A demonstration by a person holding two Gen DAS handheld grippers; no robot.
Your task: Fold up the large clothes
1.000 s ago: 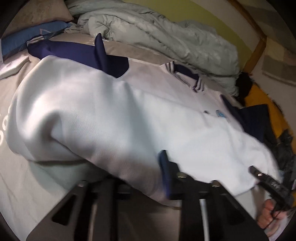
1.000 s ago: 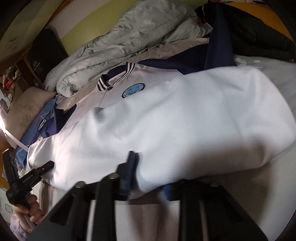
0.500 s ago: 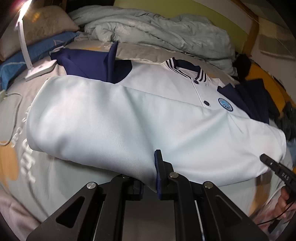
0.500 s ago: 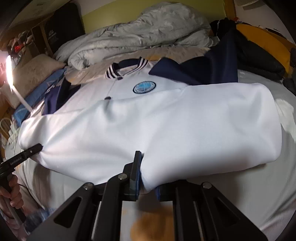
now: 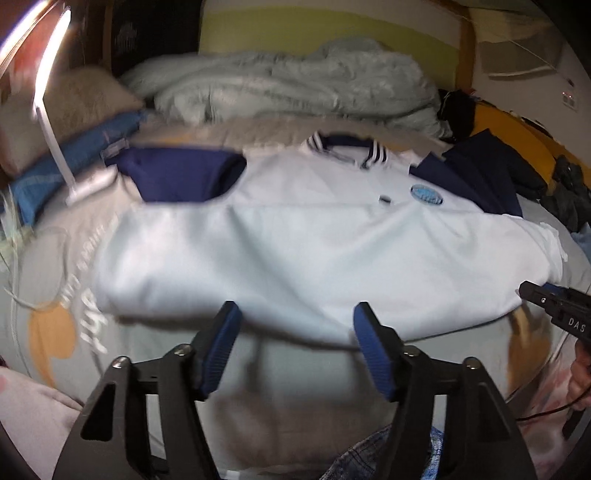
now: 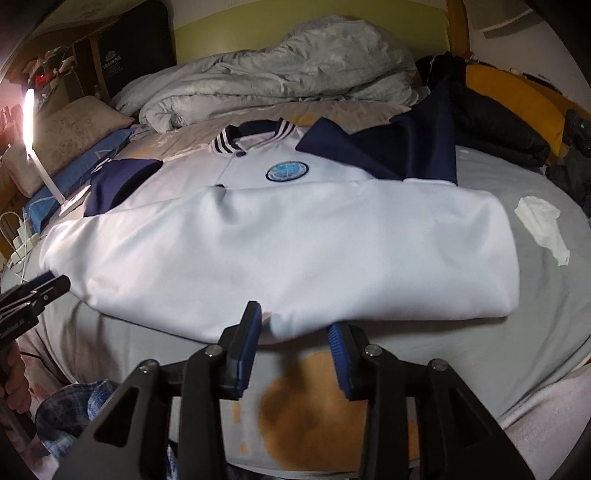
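We have just let go: the left gripper (image 5: 295,325) and right gripper (image 6: 295,325) have been opening, jaws clear of the shirt (image 6: 295,251), folded hem-up on the bed (image 6: 535,325). Next, probably the sleeves, though blur hides detail.

A: The polo shirt (image 6: 295,251) spread across the bed is white, with navy sleeves (image 6: 122,184), a navy collar striped in white (image 6: 251,138), and a round pale-blue badge (image 6: 287,171) ringed in dark blue.

B: Beneath it, the bed sheet (image 6: 546,295) is pale grey with orange patches and white lettering. The rumpled duvet (image 6: 277,81) behind is light grey-green.

A: At left, a beige pillow (image 5: 74,107) sits over a blue one (image 5: 74,158). The wall (image 6: 295,18) is yellow-green.

B: Both tools, left tool (image 5: 295,317) and right tool (image 6: 295,325), are black with ribbed blue pads (image 5: 373,350). A dark heap (image 6: 498,125) lies on mustard-yellow fabric at right.
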